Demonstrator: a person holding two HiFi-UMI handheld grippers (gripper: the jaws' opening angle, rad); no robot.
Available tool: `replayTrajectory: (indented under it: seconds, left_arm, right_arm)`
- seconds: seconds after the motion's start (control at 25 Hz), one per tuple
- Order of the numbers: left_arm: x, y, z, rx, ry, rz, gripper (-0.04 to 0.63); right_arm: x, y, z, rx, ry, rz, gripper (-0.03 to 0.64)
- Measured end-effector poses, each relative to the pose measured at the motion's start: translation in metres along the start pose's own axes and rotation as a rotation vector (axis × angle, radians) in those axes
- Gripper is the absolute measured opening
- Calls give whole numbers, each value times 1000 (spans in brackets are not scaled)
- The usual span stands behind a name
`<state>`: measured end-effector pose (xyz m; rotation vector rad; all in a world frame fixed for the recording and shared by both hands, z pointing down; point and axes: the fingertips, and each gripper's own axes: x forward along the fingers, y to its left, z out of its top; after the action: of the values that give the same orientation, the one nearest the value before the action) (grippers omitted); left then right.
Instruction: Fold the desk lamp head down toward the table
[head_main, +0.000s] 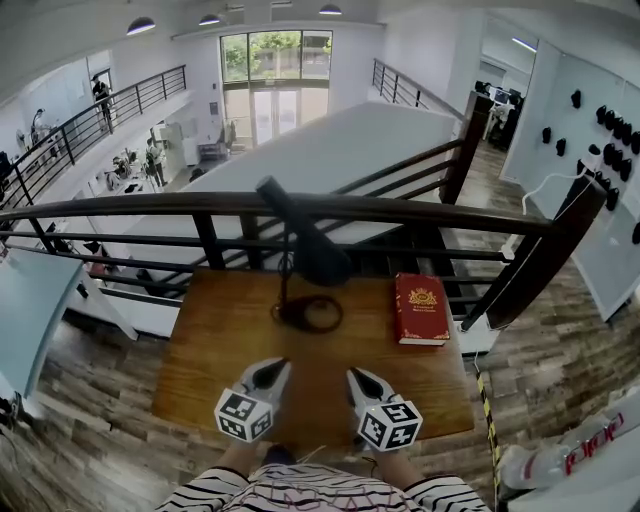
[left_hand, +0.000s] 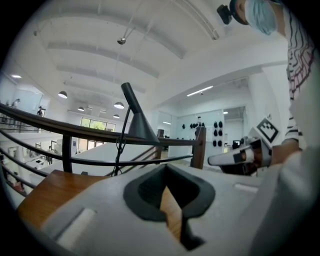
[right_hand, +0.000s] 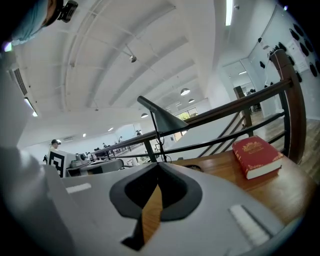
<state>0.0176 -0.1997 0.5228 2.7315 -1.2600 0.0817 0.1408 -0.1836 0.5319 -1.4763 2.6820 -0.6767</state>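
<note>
On the wooden table (head_main: 215, 350) the black desk lamp (head_main: 300, 235) stands near the far edge, just in front of the dark railing (head_main: 150, 206). Its round base (head_main: 309, 313) rests flat on the wood, a thin stem rises from the base, and the cone-shaped lamp head (head_main: 322, 262) is raised above the table, slanting down from a narrow neck at upper left. In the left gripper view the lamp head (left_hand: 140, 128) shows tilted against the ceiling, well beyond the jaws. A red book (head_main: 421, 309) lies flat to the right of the base, apart from it, and shows again in the right gripper view (right_hand: 256, 156). The left gripper (head_main: 274, 368) and the right gripper (head_main: 357, 377) hover side by side over the near part of the table, both pointing toward the lamp but well short of it. The left gripper (left_hand: 170, 200) has its jaws closed together with nothing between them; only a sliver of table shows through the gap. The right gripper (right_hand: 152, 200) is likewise closed and empty. Striped sleeves (head_main: 230, 492) show at the bottom edge of the head view.
</note>
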Motion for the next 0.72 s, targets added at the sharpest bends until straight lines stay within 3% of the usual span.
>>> replayTrajectory:
  seconds: [0.72]
  left_arm:
    - [-42,-36,-43,-43,73,33,2]
  right_arm:
    - [-29,20,-45,17,55,30,2]
